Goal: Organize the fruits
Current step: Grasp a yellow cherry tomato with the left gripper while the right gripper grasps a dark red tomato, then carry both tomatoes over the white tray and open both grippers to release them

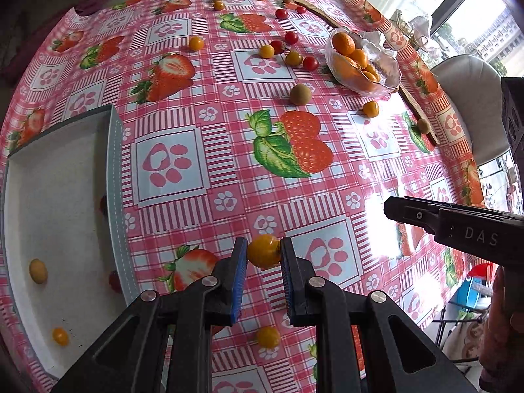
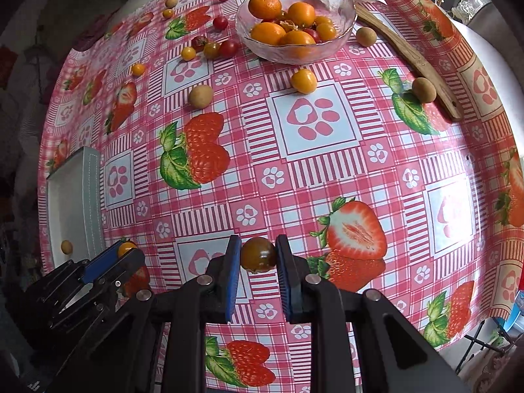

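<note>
Glossy plastic tablecloth [image 2: 327,177], frosted glass bowl [image 2: 340,37] (wooden strip [image 2: 409,55] beside).

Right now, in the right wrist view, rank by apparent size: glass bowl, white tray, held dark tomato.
1. glass bowl
2. white tray, though partly cut off
3. dark tomato, enlarged by nearness

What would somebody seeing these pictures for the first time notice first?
Probably the loud pink strawberry tablecloth strewn with small tomatoes and round fruits, and the glass bowl of oranges at its far side. Up close, the left gripper is shut on a yellow tomato and the right gripper on a dark brownish tomato. A white tray on the left holds a few small fruits.
</note>
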{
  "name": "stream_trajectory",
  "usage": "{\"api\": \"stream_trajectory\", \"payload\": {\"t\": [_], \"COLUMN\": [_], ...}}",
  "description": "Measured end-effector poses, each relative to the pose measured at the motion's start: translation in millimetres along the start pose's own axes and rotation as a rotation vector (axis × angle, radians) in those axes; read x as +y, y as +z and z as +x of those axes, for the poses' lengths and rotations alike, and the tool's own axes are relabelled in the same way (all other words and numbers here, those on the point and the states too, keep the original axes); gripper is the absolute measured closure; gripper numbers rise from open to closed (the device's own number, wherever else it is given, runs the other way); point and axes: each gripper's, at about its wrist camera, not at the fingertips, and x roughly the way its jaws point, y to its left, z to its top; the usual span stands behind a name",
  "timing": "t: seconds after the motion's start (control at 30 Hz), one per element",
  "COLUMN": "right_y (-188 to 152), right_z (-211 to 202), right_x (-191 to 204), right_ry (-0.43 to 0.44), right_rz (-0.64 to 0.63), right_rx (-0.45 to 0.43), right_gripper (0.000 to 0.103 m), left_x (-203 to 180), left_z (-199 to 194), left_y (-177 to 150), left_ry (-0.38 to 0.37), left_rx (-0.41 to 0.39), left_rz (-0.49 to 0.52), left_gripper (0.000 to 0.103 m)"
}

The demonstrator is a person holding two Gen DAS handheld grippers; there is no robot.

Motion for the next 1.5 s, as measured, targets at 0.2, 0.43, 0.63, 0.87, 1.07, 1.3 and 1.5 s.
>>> {"api": "stream_trajectory", "payload": {"t": [0.2, 0.43, 0.63, 0.87, 1.07, 1.3, 1.5], "right_y": [9, 25, 41, 61, 67, 65, 64], "right_z": [9, 25, 47, 89, 113, 121, 111], "right_x": [59, 139, 211, 263, 278, 287, 277], "right_ry": [0.023, 0.076, 0.133, 0.134, 0.092, 0.064, 0.102], "right_rz": [-0.111, -0.231, -0.306, -0.327, -0.338, -0.374, -0.351], "right_rx": [0.017, 0.04, 0.06, 0.104, 0.124, 0.109, 0.122], "right_gripper": [0.08, 0.08, 0.08, 0.08, 0.08, 0.079, 0.058], "left_x": [53, 124, 186, 225, 232, 229, 227], "left_z": [-17, -31, -27, -4, 1, 4, -5], "left_y": [-13, -17, -5, 8, 7, 10, 9], "left_ry": [0.049, 0.145, 0.213, 0.265, 0.265, 0.288, 0.321], "left_rx": [-0.035, -0.068, -0.082, -0.057, -0.051, -0.048, -0.084], "left_rz": [-0.111, -0.211, -0.275, -0.284, -0.285, -0.255, -0.242], "left_gripper": [0.081, 0.081, 0.081, 0.081, 0.081, 0.079, 0.023]}}
